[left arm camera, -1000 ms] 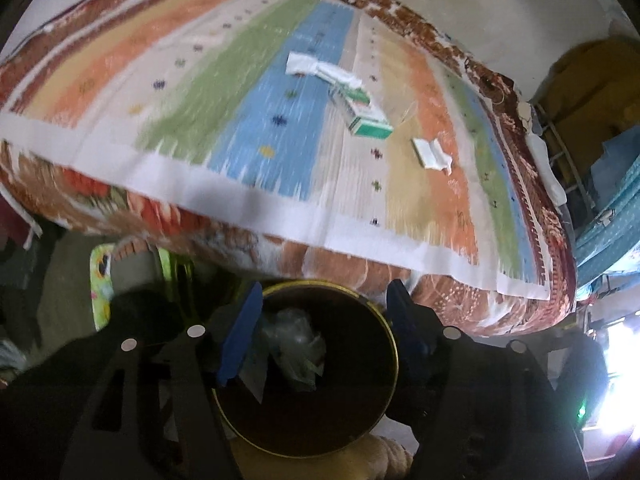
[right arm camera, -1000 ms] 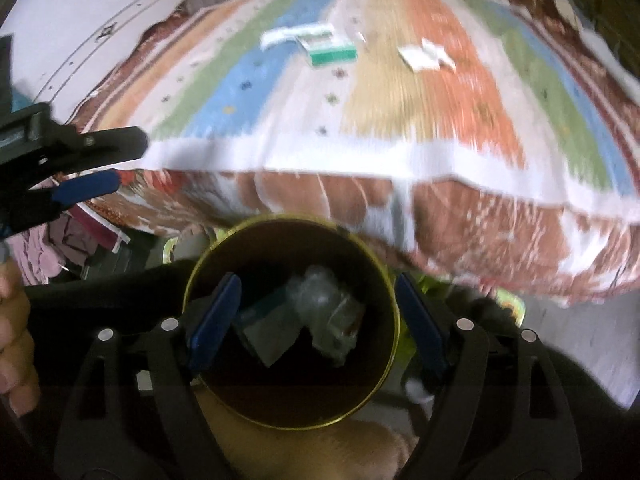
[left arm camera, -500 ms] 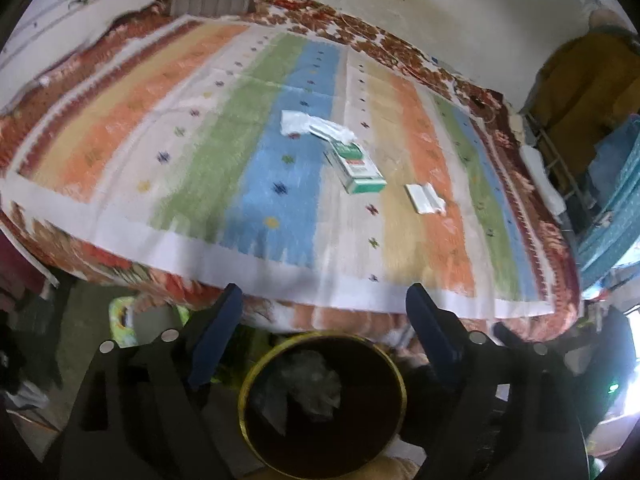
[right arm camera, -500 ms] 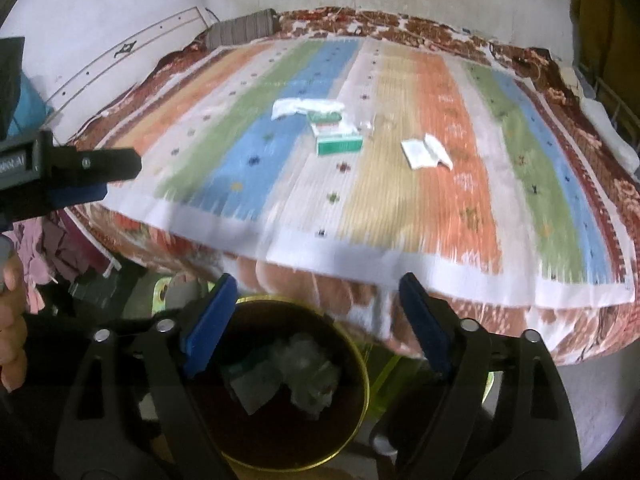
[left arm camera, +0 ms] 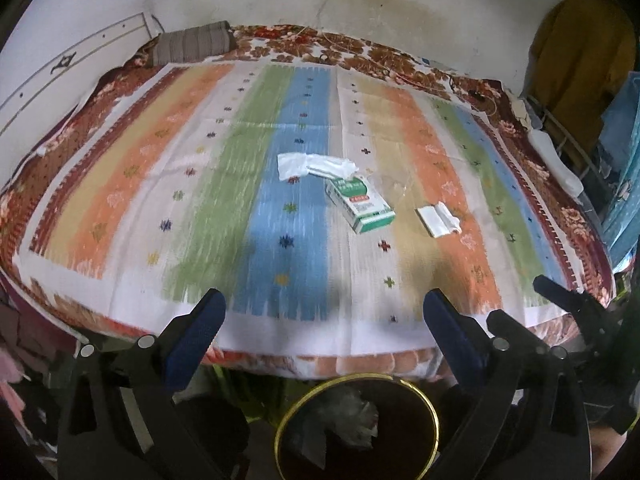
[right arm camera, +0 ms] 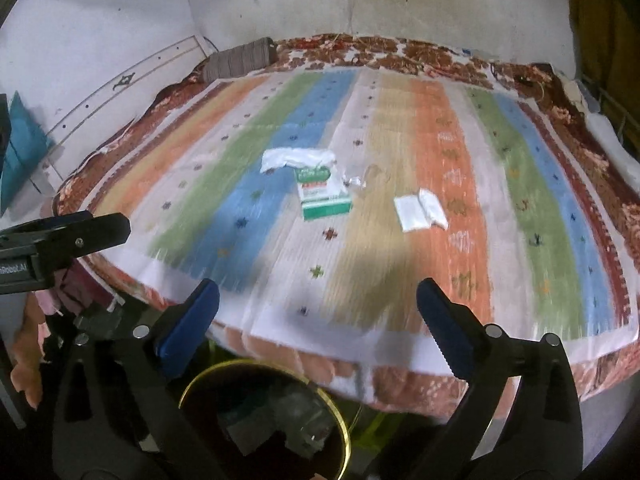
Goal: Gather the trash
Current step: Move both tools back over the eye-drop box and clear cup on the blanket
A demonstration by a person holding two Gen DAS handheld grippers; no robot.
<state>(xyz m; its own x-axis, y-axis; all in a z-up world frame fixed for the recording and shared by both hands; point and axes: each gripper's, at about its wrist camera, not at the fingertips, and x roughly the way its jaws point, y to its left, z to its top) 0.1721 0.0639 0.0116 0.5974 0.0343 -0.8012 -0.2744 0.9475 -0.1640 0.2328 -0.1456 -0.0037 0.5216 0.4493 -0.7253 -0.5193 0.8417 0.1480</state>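
Observation:
A green and white carton (left arm camera: 360, 204) (right arm camera: 322, 196) lies near the middle of the striped bed cover. A crumpled white wrapper (left arm camera: 314, 166) (right arm camera: 298, 159) lies just behind it, and a folded white paper (left arm camera: 438, 220) (right arm camera: 420, 210) lies to its right. A dark bin with a gold rim (left arm camera: 416, 390) (right arm camera: 200, 380) stands on the floor at the bed's near edge, holding crumpled clear plastic (left arm camera: 348, 420). My left gripper (left arm camera: 322, 320) and right gripper (right arm camera: 318, 312) are both open and empty, raised above the bin and facing the bed.
The striped cover (left arm camera: 280, 272) lies on a floral blanket (left arm camera: 400, 60). A brown striped pillow (left arm camera: 192, 42) sits at the back left. Clothes hang at the right (left arm camera: 576, 52). The left gripper shows at the left of the right wrist view (right arm camera: 60, 240).
Both grippers have risen from just over the bin and tilted up toward the bed. The bin has dropped to the bottom of both views. The trash on the bed has not moved.

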